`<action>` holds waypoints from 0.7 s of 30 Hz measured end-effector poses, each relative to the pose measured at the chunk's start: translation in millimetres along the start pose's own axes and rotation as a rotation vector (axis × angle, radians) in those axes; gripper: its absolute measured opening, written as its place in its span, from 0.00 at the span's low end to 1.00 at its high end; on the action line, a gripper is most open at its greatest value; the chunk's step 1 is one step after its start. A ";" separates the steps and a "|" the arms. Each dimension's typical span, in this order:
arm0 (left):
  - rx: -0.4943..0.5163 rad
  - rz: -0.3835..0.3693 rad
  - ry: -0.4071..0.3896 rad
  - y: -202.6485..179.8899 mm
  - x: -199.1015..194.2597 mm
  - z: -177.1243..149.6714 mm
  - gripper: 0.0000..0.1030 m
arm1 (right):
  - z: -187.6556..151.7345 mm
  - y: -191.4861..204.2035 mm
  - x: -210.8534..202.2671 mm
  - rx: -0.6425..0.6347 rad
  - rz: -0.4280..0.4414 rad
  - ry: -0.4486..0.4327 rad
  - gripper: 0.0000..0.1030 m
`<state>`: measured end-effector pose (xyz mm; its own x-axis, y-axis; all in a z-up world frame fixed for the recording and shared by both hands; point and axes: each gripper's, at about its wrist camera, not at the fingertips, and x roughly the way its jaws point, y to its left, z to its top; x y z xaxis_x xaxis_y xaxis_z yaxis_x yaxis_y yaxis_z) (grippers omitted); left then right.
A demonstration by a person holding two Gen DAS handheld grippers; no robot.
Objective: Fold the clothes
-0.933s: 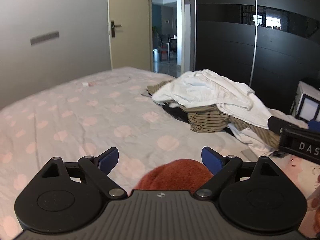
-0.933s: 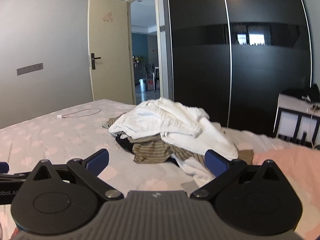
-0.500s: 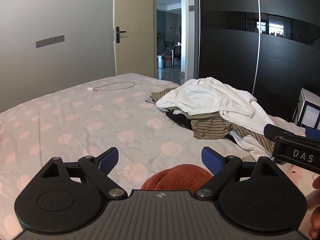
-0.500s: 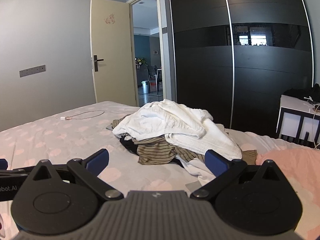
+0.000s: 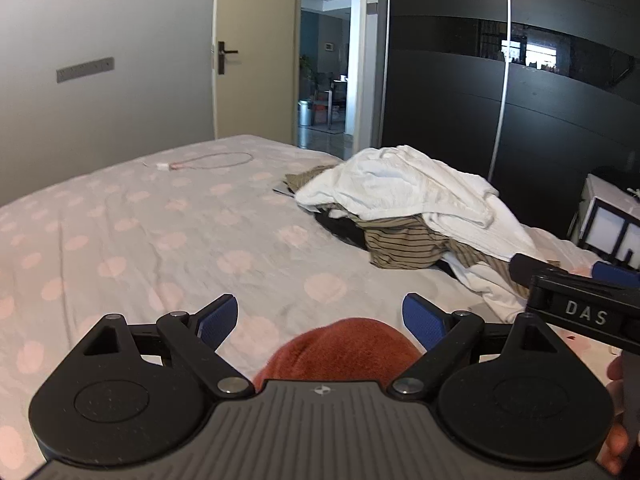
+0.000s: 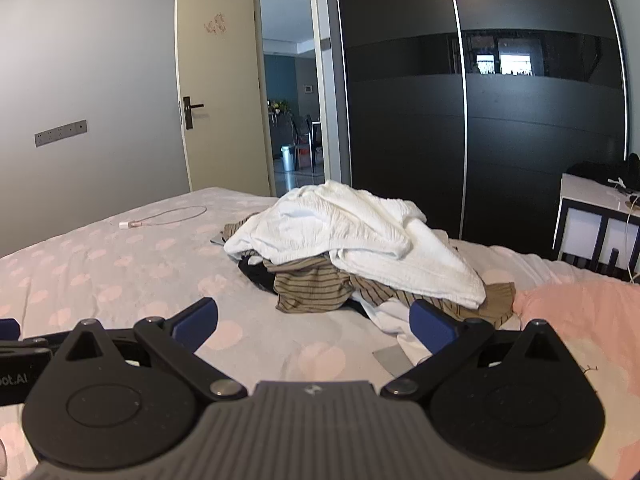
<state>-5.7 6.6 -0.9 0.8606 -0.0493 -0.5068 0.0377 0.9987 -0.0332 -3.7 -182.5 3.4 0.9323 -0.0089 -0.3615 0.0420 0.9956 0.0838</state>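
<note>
Both the left tongs (image 5: 320, 322) and right tongs (image 6: 314, 324) gape empty over the polka-dot bed (image 5: 160, 240), the rumpled heap of white and striped clothes (image 6: 352, 256) lying well ahead.

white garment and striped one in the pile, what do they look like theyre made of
White garment: looks like soft, crinkled woven cotton, matte; it shows fine wrinkles and rumpled folds. Striped garment: thin olive-tan fabric with dark stripes, matte, probably light cotton or a blend; it drapes limp. Fibre can't be confirmed.
</note>
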 end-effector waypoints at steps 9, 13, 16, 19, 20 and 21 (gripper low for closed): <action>-0.032 0.034 0.032 5.7 4.8 0.4 1.00 | 0.2 2.5 0.0 -0.016 0.007 0.008 1.00; -0.021 0.040 0.047 2.9 6.9 -1.2 1.00 | -0.9 1.7 1.4 -0.020 0.014 0.023 1.00; -0.020 0.043 0.059 1.6 7.9 -1.8 1.00 | -1.7 1.3 2.5 -0.020 0.013 0.032 1.00; -0.025 0.043 0.071 2.0 9.4 -2.5 1.00 | -1.9 0.6 3.8 -0.020 0.012 0.040 1.00; -0.026 0.042 0.074 2.2 9.9 -2.6 1.00 | -1.8 0.5 4.3 -0.020 0.011 0.044 1.00; -0.026 0.041 0.076 2.4 10.2 -2.6 1.00 | -1.9 0.2 4.4 -0.020 0.011 0.047 1.00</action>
<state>1.8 8.5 -8.3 0.8203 -0.0101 -0.5719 -0.0110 0.9994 -0.0334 -0.2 -182.3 0.1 0.9149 0.0059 -0.4036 0.0243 0.9973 0.0698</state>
